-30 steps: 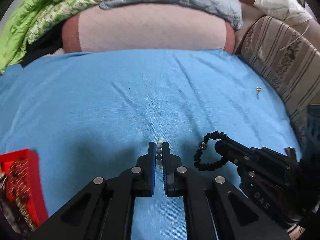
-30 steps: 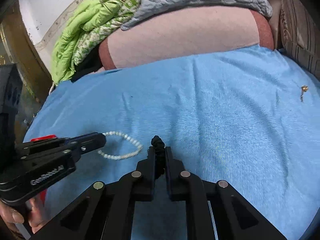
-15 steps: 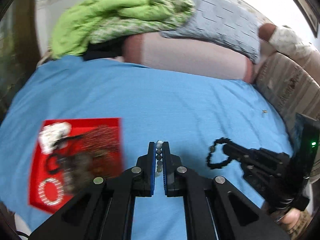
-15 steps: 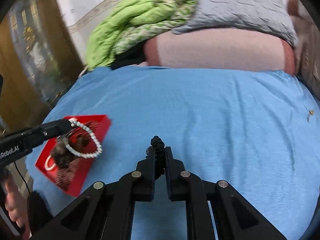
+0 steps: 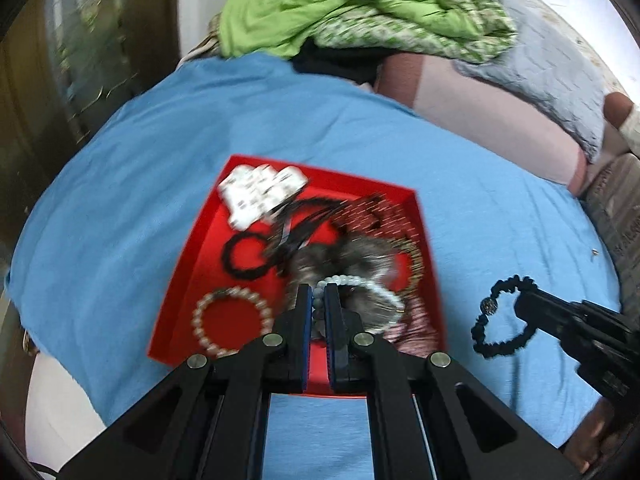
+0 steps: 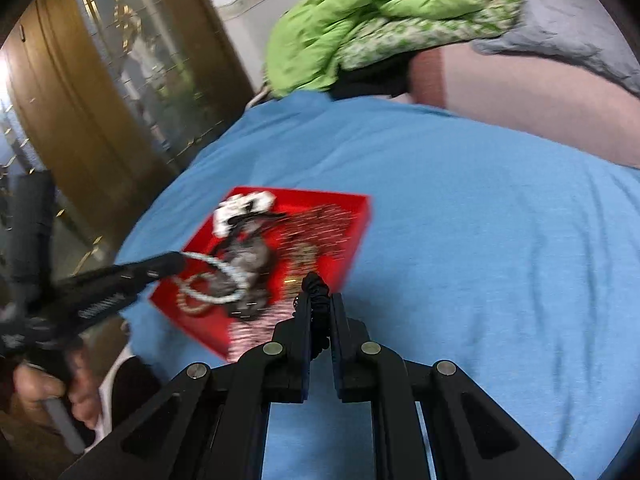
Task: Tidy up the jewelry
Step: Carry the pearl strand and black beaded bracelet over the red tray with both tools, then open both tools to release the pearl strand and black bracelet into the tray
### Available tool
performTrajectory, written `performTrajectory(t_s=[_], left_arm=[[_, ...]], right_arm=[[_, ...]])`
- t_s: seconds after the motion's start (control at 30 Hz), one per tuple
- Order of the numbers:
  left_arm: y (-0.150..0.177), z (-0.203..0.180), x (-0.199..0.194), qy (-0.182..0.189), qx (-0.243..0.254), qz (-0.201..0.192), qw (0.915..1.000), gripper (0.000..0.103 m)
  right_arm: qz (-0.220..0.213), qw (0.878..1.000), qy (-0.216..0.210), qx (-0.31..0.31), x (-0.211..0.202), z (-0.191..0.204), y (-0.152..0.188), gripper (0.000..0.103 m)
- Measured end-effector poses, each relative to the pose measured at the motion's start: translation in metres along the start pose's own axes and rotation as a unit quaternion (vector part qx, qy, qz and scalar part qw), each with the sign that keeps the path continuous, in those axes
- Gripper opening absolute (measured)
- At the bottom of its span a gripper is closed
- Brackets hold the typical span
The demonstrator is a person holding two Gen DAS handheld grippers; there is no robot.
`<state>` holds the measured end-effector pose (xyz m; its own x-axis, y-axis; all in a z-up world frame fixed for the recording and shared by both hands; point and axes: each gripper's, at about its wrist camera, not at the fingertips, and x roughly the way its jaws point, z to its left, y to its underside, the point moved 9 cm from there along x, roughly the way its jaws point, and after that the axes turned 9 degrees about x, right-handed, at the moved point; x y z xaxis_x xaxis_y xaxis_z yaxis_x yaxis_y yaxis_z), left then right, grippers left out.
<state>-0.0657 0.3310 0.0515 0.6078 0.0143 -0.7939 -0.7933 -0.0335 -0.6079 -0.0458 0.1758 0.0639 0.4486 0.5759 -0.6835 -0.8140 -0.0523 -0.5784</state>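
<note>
Tongs on the left gripper (image 5: 318, 300) are pinched on a pale bead bracelet (image 5: 360, 288), which hangs over the red tray (image 5: 192, 280). Right gripper (image 6: 320, 300) pinches a black bead bracelet (image 5: 500, 316), held over the blue cloth (image 6: 480, 240) just beside the tray's near edge. Tray contents include a second pale bead ring (image 5: 230, 320), a black loop (image 5: 244, 256) and white cards (image 5: 260, 192); other items are blurred. Green bedding (image 5: 340, 4) lies beyond.

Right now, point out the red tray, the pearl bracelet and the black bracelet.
red tray (image 5: 200, 264): left wrist view, bare floor on its left side.
pearl bracelet (image 5: 386, 294): left wrist view, beads right of the fingers.
black bracelet (image 5: 478, 326): left wrist view, loop's left side.
</note>
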Motion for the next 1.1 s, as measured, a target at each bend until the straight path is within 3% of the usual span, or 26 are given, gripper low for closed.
performTrajectory(t_s=[0.17, 0.3, 0.53, 0.73, 0.83, 0.97, 1.1], left_arm=[[0.018, 0.026, 0.017, -0.021, -0.016, 0.021, 0.9994, 0.006], [0.027, 0.042, 0.026, -0.044, -0.024, 0.033, 0.9982, 0.006], [0.035, 0.062, 0.031, -0.059, -0.038, 0.039, 0.9968, 0.006], [0.035, 0.066, 0.027, -0.05, -0.048, 0.03, 0.9972, 0.009], [0.032, 0.067, 0.02, -0.051, -0.048, 0.018, 0.9974, 0.021], [0.025, 0.07, 0.006, -0.054, -0.054, -0.009, 0.9971, 0.038], [0.022, 0.079, -0.005, -0.057, -0.07, -0.024, 0.9956, 0.04]], right_arm=[[0.033, 0.999, -0.031, -0.013, 0.025, 0.037, 0.012, 0.01], [0.057, 0.997, -0.025, -0.035, 0.054, 0.055, 0.025, 0.01], [0.091, 0.995, -0.007, -0.04, 0.092, 0.057, 0.042, 0.01], [0.1, 0.994, 0.009, -0.043, 0.099, 0.052, 0.046, 0.012], [0.093, 0.995, 0.017, -0.045, 0.098, 0.052, 0.042, 0.019], [0.07, 0.996, 0.023, -0.047, 0.084, 0.052, 0.035, 0.053], [0.049, 0.997, 0.028, -0.057, 0.075, 0.057, 0.026, 0.054]])
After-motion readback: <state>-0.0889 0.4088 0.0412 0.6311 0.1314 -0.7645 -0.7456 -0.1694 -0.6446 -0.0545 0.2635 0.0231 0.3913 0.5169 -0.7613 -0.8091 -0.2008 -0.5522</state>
